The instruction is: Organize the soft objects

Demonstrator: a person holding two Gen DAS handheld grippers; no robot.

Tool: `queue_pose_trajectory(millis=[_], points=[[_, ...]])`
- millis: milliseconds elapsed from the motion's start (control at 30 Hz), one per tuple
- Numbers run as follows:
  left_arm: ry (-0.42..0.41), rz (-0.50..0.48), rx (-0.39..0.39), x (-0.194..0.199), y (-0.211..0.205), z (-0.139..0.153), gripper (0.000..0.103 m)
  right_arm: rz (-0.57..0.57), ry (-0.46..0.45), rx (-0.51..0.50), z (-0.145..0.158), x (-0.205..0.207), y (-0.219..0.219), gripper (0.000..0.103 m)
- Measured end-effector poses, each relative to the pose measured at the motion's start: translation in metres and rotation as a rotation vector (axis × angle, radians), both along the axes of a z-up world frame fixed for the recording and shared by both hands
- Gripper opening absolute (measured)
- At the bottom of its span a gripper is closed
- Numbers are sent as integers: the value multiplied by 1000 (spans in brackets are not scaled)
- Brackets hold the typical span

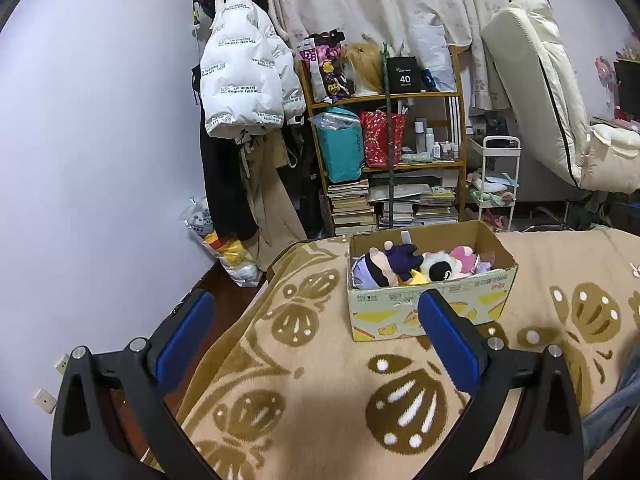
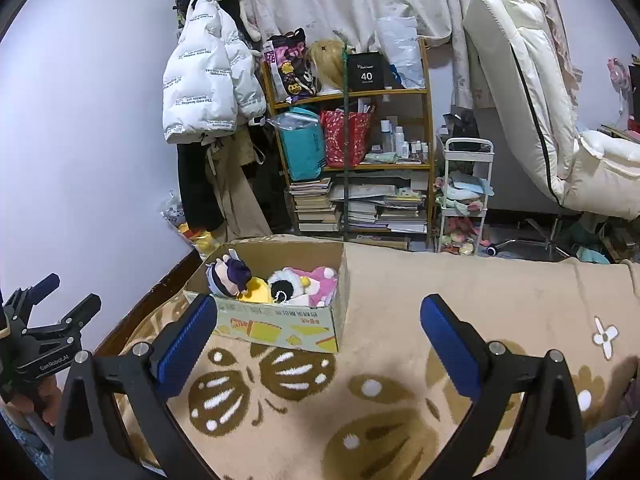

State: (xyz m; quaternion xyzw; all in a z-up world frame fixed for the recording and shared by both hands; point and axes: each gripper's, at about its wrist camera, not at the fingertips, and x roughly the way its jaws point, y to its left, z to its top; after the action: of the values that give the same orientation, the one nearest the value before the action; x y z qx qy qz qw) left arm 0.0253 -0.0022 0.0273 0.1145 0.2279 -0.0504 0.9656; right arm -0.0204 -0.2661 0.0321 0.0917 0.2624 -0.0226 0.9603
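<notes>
Your left gripper [image 1: 316,336] and right gripper [image 2: 318,332] hover released, empty. The plushies [image 2: 276,280] sit in the box [image 2: 280,324] on the bed [image 2: 440,280]; none lies loose, so either unpacking's ahead or sorting's done.

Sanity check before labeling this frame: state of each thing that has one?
left gripper: open, empty, above the blanket
right gripper: open, empty, above the blanket
cardboard box: open-topped, upright on the blanket
plush toys: piled inside the box
white puffer jacket: hanging by the wall
shelf unit: loaded; books stacked flat at the bottom
</notes>
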Motion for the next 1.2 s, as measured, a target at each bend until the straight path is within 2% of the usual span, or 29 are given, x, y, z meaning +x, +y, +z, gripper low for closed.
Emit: queue_pose_trajectory(millis=[367, 633, 833, 1200], points=[[-4, 29, -33, -21, 12, -2, 100, -18, 9, -31, -9, -14, 8, 103], [21, 45, -57, -6, 18, -12, 100, -19, 22, -59, -18, -8, 14, 103], [35, 59, -51, 4, 17, -21, 100, -10, 34, -64, -22, -2, 15, 103], [39, 30, -10, 3, 4, -26, 100, -22, 31, -59, -29, 4, 11, 103]])
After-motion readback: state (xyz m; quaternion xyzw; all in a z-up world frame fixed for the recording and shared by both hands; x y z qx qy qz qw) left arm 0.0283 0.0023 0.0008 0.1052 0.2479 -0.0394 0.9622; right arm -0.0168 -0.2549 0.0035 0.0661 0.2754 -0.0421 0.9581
